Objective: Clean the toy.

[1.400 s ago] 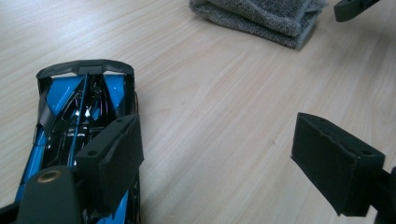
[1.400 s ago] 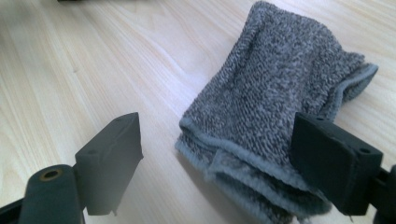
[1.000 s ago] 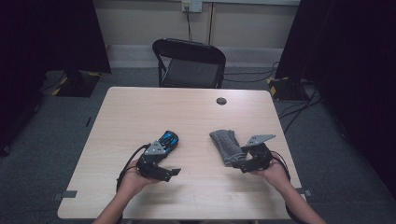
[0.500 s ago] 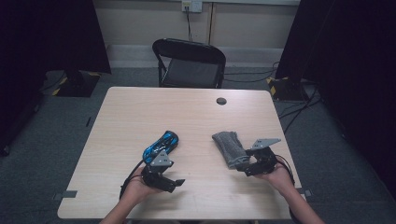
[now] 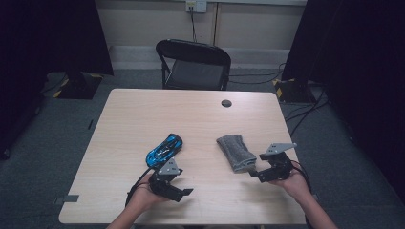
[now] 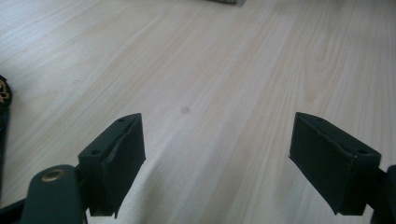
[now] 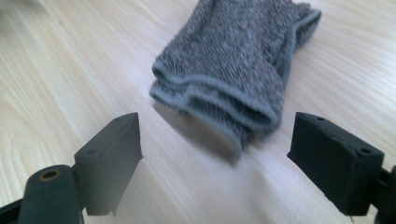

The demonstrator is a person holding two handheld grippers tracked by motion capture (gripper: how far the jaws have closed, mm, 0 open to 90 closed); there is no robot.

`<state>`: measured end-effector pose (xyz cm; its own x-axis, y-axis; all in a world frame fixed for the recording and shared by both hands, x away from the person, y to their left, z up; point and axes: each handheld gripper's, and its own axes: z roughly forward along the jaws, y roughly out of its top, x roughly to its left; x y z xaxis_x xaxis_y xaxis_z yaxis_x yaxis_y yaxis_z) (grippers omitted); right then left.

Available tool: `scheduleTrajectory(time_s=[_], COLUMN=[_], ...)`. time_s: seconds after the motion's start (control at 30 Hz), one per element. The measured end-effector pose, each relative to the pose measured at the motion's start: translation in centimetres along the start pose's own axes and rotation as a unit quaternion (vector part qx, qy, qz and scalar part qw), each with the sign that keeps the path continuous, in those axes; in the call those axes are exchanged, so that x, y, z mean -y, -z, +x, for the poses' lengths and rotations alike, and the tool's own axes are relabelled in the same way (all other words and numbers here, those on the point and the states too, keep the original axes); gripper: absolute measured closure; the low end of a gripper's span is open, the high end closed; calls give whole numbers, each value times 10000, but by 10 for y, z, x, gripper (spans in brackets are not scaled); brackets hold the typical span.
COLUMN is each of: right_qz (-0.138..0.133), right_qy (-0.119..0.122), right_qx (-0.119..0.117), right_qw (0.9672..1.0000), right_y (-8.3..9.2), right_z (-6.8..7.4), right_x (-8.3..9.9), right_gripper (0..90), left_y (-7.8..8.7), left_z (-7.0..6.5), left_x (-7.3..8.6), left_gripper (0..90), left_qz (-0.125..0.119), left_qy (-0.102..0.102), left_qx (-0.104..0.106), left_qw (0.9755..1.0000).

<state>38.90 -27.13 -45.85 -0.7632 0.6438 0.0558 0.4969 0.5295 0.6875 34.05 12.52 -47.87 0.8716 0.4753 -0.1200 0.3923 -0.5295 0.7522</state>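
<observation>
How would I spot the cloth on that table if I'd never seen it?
Start at the wooden table in front of the black chair. On its right half, just ahead of the right hand-held gripper, lies the towel. It is grey, soft and folded, unlike the shiny blue toy car to its left.

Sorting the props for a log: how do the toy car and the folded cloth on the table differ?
The toy car is glossy blue and black with a hard moulded shape; the folded cloth is matte grey, soft and looped. The toy car lies ahead of the left hand-held gripper, the folded cloth just ahead of the right hand-held gripper. Both lie loose on the table, angled, ungripped.
</observation>
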Motion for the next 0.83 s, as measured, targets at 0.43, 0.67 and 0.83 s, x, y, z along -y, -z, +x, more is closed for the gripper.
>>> scheduleTrajectory(time_s=[0.43,0.67,0.83], right_qz=[223,314,247], right_qy=[-1,144,215], right_qx=[40,44,69], right_qw=[9997,9994,9994], right_y=[-3,-4,-5], right_z=[14,23,24], right_x=[35,46,48], right_gripper=[156,148,142], left_y=[-11,-17,-19], left_z=[-8,-9,-8], left_x=[4,9,11], left_gripper=[178,178,175], left_qz=[71,200,240], left_qy=[-258,-319,-324], left_qx=[129,126,142], left_qw=[9996,9992,9991])
